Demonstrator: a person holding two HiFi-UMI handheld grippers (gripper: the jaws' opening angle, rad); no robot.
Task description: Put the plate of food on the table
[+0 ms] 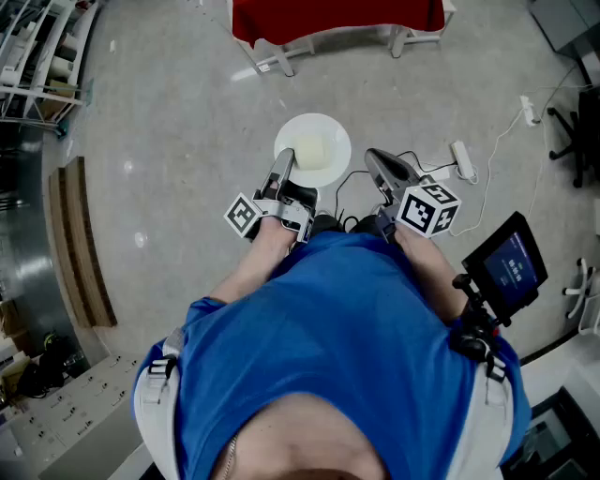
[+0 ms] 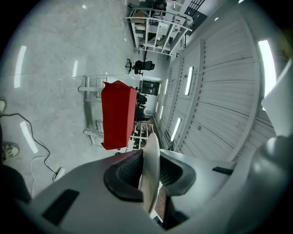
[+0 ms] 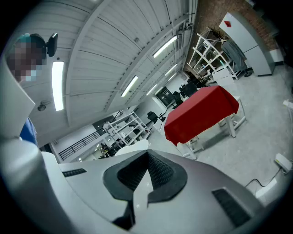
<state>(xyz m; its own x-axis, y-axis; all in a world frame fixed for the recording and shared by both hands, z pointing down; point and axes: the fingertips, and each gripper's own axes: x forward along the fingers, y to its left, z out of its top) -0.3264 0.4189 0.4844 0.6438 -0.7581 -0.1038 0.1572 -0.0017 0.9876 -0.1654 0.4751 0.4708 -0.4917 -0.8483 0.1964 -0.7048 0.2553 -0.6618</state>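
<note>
Pinching only the rim of the plate (image 1: 333, 131), the left hand-held gripper (image 1: 284, 167) holds it over the floor, short of the red tabletop (image 1: 337, 19). I'd worry that any tilt slides the food (image 1: 309, 150) off. The right hand-held gripper (image 1: 380, 169) is closed and empty.

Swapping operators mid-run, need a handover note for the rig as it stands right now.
Left gripper: shut on the near rim of the white plate, which it holds out level over the floor.
Right gripper: jaws together, nothing between them, just right of the plate and apart from it.
Food: one pale piece sits on the plate.
Red-covered table: ahead of the person, across open floor.
Done: plate picked up and in hand.
Left: walk to the table, set the plate on it, release.
</note>
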